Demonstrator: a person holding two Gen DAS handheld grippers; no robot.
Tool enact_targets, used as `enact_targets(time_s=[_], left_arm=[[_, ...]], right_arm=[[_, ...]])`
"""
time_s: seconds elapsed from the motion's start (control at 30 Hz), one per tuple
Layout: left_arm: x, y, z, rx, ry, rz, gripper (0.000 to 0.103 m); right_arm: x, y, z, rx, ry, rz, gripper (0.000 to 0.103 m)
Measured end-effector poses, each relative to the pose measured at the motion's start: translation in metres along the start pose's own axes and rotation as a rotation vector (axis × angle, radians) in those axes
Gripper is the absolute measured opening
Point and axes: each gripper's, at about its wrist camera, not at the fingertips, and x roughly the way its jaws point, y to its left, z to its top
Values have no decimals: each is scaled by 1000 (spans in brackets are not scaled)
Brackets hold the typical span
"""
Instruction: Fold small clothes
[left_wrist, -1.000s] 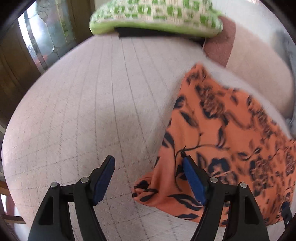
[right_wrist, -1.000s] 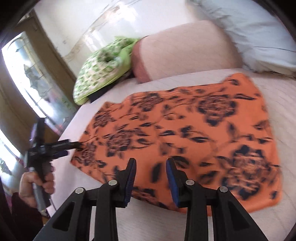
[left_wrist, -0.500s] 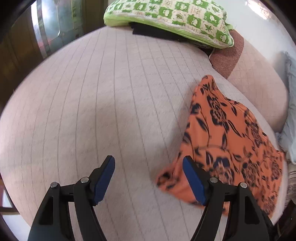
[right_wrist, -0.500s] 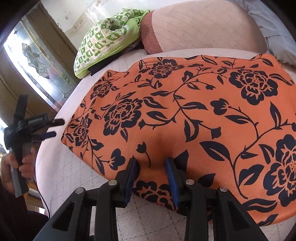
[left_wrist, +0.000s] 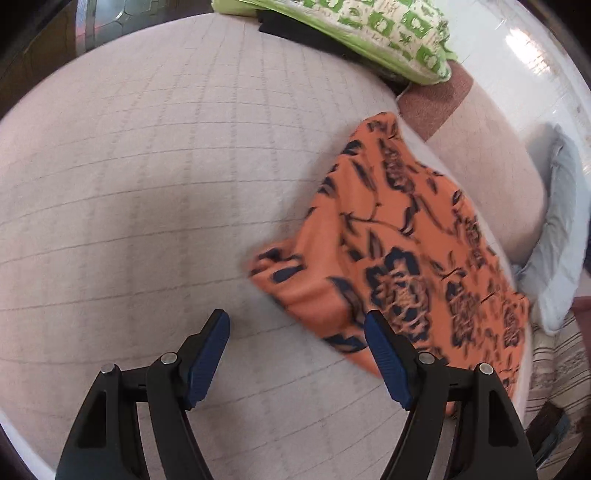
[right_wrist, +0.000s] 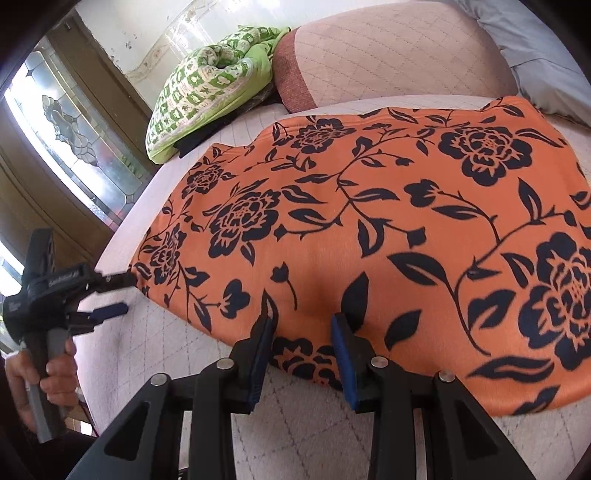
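An orange cloth with dark flowers (right_wrist: 369, 229) lies spread flat on the pale quilted bed (right_wrist: 314, 435). My right gripper (right_wrist: 301, 321) stands low over the cloth's near edge, its jaws part open with the hem between them and a gap at each pad. In the left wrist view the same cloth (left_wrist: 399, 251) lies to the right. My left gripper (left_wrist: 297, 325) is wide open beside the cloth's left corner, one finger over the fabric. In the right wrist view the left gripper (right_wrist: 123, 295), held in a hand (right_wrist: 40, 369), has one fingertip at that corner.
A green and white patterned cushion (right_wrist: 207, 85) lies at the far left of the bed. Beside it are a pink bolster (right_wrist: 388, 55) and a grey pillow (right_wrist: 535, 44). A leaded glass door (right_wrist: 74, 147) stands past the bed's left edge (right_wrist: 122, 236).
My left gripper drew back from the cloth's left corner, rolled, then came in to it again. My right gripper sank to the cloth's near edge. Neither jaw gap changed.
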Motion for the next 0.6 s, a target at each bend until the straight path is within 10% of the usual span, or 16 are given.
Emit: enact_targets(time_s=[0.6], left_arm=[[35,-30,31,59,-119,-102,29]], right_arm=[[7,-5,12,22,29,40,37]])
